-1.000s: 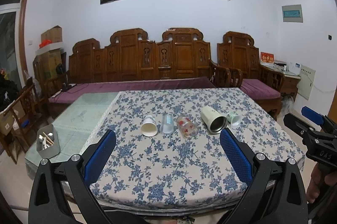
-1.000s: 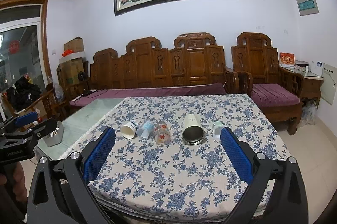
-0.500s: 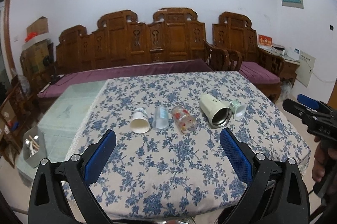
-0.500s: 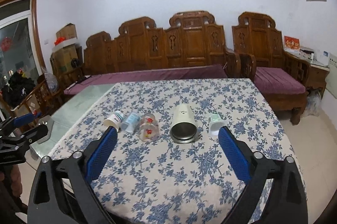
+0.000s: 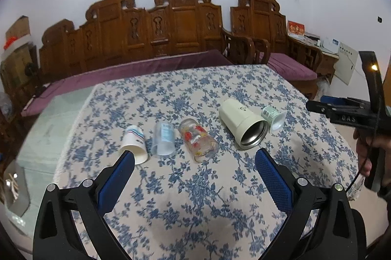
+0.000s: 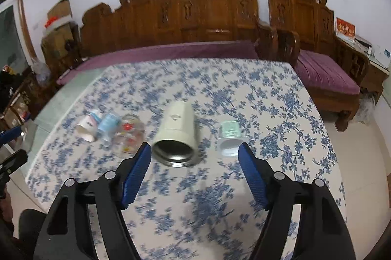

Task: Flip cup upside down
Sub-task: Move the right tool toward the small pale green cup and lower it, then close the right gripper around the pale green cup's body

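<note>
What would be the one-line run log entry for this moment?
phase: approach | left gripper: open, empty | right gripper: open, empty | five cups lying sideways | cream steel-lined cup nearest right fingers | none flipped

— What do the surfaces look like from your end?

— I see a matt printed cloth over the worktop, with bare glossy glass at its left. The cream tumbler has a smooth matt shell and a dull steel bore.

— And the small ones?

— A paper cup, a frosted plastic cup, a clear printed glass. My fingers carry ribbed blue rubbery pads on black plastic. Behind stands polished carved wood.
</note>
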{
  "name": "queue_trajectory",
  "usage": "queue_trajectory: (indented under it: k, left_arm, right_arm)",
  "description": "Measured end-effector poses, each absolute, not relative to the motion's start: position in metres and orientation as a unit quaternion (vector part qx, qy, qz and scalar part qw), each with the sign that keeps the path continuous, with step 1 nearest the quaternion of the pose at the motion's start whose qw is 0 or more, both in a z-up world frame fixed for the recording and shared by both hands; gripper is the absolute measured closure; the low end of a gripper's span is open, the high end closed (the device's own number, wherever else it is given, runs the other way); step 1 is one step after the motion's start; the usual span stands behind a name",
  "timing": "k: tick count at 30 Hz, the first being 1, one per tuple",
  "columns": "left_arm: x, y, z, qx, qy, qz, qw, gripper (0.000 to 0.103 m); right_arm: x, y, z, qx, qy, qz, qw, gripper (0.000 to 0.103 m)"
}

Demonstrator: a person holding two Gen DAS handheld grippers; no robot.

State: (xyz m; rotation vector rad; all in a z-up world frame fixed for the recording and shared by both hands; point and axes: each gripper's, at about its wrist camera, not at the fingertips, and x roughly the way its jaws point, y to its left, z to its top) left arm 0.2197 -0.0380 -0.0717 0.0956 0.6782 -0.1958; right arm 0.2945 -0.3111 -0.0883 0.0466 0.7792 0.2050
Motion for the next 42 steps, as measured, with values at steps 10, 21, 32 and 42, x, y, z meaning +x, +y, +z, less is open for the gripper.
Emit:
queue_trajectory:
  k: [10,21,32,42]
  left_arm:
    - [0.271,-0.047,-0.122,0.044,0.373,-0.116,0.920,0.008]
    - [0.289,-0.047,-0.166,0.035,0.409,-0.129,0.903,0.008]
    - [0.284,-0.037,-0.160,0.028,0.404,-0.129,0.905,0.008]
    - [0.255,-0.027,-0.136,0.028,0.387,-0.114,0.915,0.008]
  right_arm:
    - [0.390,-0.332,-0.146,0.016,0.473,0.079,0.877,0.033]
    - [0.477,-0.335,-0.207,0.010,0.573,0.070,0.817,0.041]
    - [0.474,-0.334,-0.217,0.013,0.600,0.053,0.798,0.054]
    - [0.395,-0.323,-0.175,0.021,0.576,0.089,0.812,0.054]
